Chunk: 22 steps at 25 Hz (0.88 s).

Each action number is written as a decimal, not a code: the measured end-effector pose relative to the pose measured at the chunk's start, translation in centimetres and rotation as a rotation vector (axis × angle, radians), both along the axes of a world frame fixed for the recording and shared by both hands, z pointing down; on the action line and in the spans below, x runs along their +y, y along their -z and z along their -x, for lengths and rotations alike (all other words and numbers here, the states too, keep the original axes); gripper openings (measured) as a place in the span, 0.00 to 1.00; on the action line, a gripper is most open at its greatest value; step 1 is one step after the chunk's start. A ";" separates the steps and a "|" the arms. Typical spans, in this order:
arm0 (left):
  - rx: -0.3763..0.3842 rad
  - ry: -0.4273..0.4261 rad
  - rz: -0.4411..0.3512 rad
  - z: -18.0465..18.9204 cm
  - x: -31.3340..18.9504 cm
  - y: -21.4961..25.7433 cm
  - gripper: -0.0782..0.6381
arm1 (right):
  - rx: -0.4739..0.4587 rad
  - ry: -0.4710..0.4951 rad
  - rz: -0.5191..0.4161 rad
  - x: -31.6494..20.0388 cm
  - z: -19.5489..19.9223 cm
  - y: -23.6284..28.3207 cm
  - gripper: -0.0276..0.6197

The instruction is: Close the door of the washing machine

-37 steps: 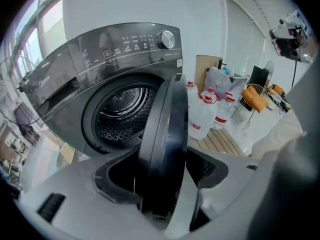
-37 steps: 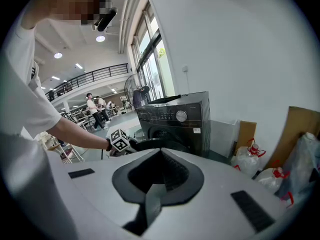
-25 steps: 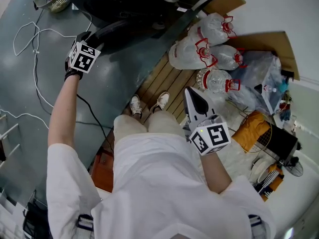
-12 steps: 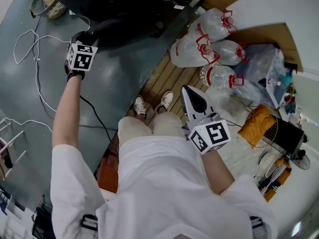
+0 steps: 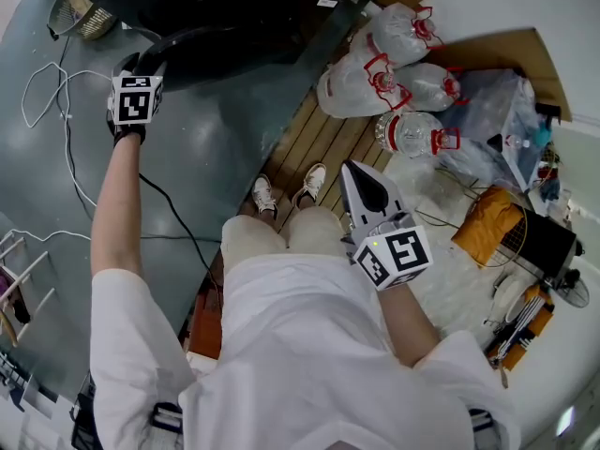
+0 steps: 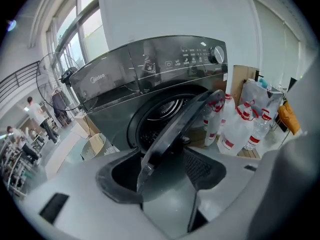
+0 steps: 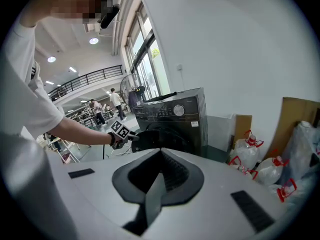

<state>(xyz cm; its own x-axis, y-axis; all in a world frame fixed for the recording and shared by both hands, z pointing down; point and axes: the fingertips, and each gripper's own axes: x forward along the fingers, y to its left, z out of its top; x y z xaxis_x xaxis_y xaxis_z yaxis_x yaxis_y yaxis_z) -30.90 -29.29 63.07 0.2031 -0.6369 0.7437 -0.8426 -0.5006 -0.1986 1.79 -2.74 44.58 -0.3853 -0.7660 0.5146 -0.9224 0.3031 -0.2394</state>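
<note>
Your left gripper (image 6: 167, 159) clamps the rim of the door (image 6: 176, 126), its jaws having just narrowed onto it. Since a second ago it has carried the door leftward in the head view. The door stands half open at the washing machine (image 6: 150, 66). Your right gripper (image 7: 161, 154) hangs pinched together, empty.

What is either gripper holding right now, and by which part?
The left gripper, whose jaws have just been closing, holds the washing machine door by its free rim. The right gripper, shut, holds nothing.
</note>
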 end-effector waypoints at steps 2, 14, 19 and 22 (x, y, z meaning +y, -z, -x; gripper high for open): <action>0.001 0.025 -0.013 0.2 -0.3 0.0 0.48 | 0.005 -0.005 -0.001 0.2 -0.2 0.0 0.04; 0.086 0.204 -0.043 0.5 -3.6 -0.2 0.48 | -0.004 -0.029 0.010 0.2 -0.8 -1.7 0.04; 0.105 0.230 -0.037 0.4 -5.1 -0.4 0.48 | -0.008 -0.044 0.016 -0.3 -0.9 -2.3 0.04; 0.135 0.274 -0.034 0.6 -6.0 -0.4 0.48 | -0.012 -0.056 0.016 -0.6 -1.2 -2.6 0.04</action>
<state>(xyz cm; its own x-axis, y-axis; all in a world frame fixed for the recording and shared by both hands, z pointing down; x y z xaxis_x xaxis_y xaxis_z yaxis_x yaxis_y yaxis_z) -31.52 -35.28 63.43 0.1154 -0.7056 0.6991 -0.9652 -0.2459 -0.0888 2.96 -3.32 47.15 -0.3484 -0.7780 0.5227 -0.9348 0.2476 -0.2546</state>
